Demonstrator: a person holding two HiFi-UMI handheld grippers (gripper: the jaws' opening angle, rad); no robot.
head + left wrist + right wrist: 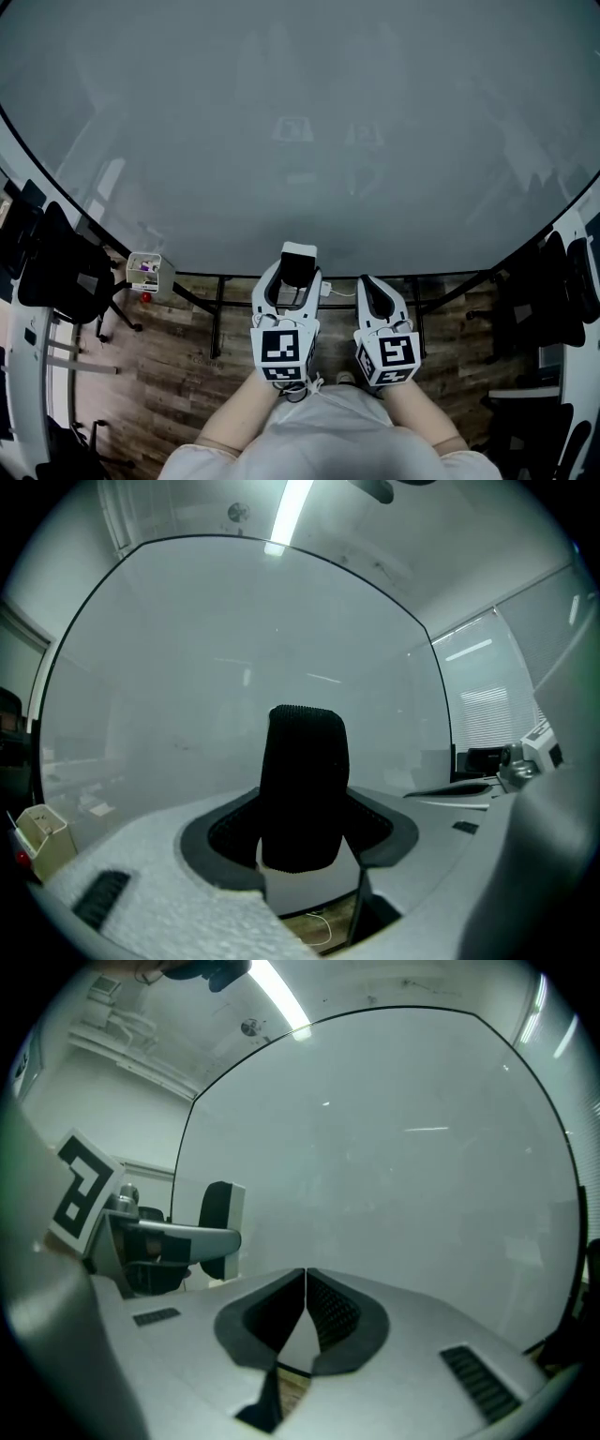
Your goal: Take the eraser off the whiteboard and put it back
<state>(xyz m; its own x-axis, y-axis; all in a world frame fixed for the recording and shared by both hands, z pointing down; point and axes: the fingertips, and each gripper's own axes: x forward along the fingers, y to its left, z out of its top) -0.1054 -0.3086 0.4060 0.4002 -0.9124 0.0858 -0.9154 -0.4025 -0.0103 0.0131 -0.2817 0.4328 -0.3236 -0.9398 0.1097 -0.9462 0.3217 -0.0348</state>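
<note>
The big whiteboard (300,122) fills the head view, standing right in front of both grippers. My left gripper (296,275) is shut on the eraser (299,253) near the board's lower edge. In the left gripper view the eraser's black felt (302,789) stands upright between the jaws of the left gripper (302,834), before the whiteboard (234,667). From the right gripper view the eraser (222,1227) shows its white side toward the whiteboard (394,1147); whether it touches is unclear. My right gripper (377,287) (306,1283) hangs beside it, shut and empty.
A small box with bits in it (144,272) (37,832) hangs at the board's lower left. The board's black stand legs (217,314) rise from a wooden floor (178,375). Black chairs stand at the left (56,272) and right (553,281).
</note>
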